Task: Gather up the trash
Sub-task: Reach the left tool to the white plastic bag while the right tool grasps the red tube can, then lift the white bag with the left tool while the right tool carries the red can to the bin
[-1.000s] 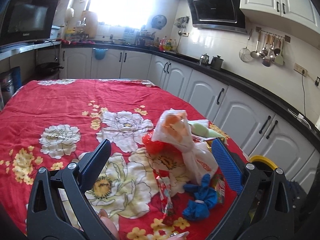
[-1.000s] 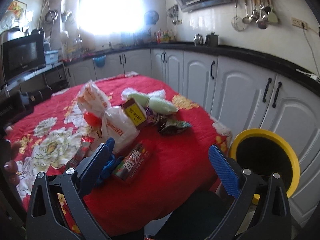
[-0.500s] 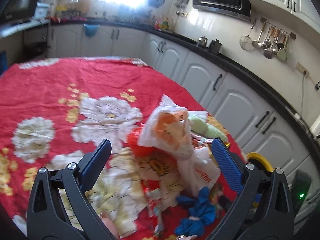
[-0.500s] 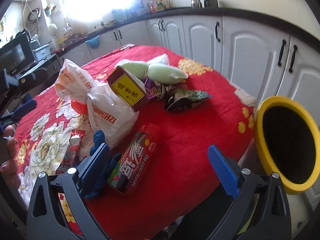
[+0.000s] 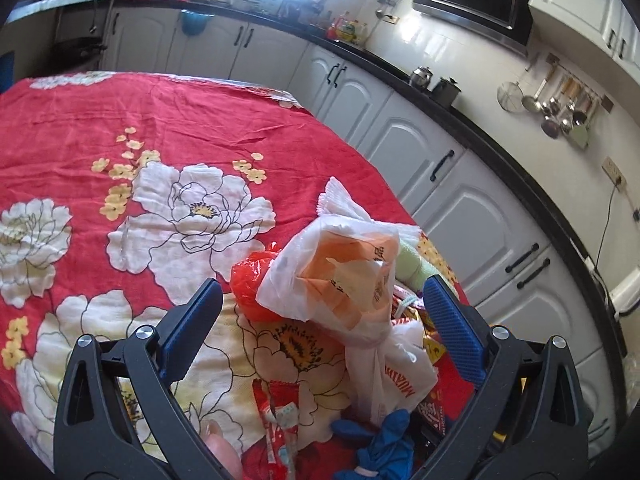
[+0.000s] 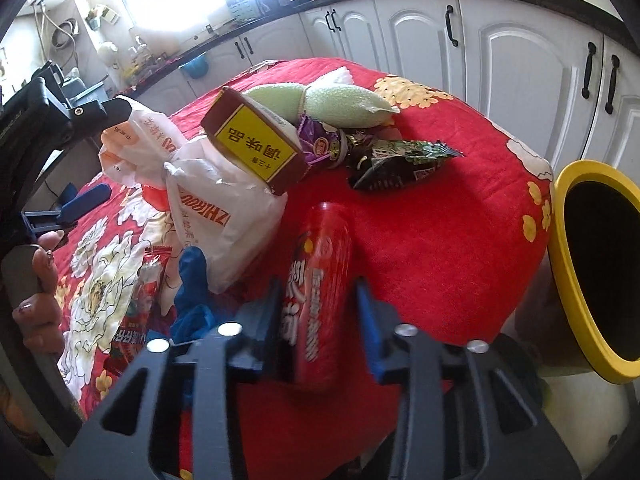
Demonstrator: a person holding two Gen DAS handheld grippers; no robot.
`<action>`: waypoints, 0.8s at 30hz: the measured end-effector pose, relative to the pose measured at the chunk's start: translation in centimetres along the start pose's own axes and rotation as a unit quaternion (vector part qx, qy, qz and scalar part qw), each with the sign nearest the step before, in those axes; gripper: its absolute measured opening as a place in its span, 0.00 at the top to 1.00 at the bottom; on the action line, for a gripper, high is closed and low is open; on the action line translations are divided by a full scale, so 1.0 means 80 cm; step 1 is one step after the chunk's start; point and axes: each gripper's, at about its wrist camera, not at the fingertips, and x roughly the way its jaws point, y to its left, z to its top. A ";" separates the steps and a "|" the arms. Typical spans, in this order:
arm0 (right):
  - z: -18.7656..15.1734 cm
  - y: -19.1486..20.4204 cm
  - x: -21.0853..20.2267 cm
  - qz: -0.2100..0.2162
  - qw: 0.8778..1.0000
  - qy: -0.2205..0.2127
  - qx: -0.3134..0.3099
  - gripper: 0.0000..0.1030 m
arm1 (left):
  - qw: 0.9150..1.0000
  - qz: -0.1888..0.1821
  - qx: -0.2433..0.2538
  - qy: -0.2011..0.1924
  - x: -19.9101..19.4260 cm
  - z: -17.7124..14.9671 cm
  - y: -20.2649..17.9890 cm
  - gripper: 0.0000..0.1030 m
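A pile of trash lies on the red flowered tablecloth. My right gripper is closing, and its blue pads meet the sides of a red snack packet lying between them. My left gripper hangs open over a knotted white plastic bag, apart from it. That bag also shows in the right wrist view. A brown and yellow box leans on it. Beyond are green foam sleeves and a dark green wrapper. A blue glove lies left of the packet.
A yellow-rimmed bin stands just past the table's right edge. A red plastic bag and a flat red wrapper lie by the white bag. White cabinets curve behind. A person's hand holds the left gripper.
My right gripper dropped toward the table and its jaws came in from wide open onto the red snack packet. My left gripper moved in over the white bag, still open.
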 end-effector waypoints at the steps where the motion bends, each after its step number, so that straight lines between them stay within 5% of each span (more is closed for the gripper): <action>1: 0.000 -0.002 -0.001 0.002 1.000 -0.001 0.001 0.72 | 1.000 0.002 -0.003 -0.001 0.001 0.001 0.001 0.14; 10: -0.003 -0.008 -0.007 0.001 1.000 -0.009 0.003 0.72 | 1.000 0.007 0.002 0.014 0.004 0.003 0.004 0.58; 18: -0.004 -0.015 -0.016 -0.002 1.000 -0.016 0.011 0.72 | 1.000 -0.002 0.015 0.017 -0.004 -0.002 0.006 0.75; 24: -0.002 -0.023 -0.031 -0.002 0.999 -0.033 0.016 0.73 | 1.000 -0.004 0.022 -0.003 -0.026 0.005 0.007 0.78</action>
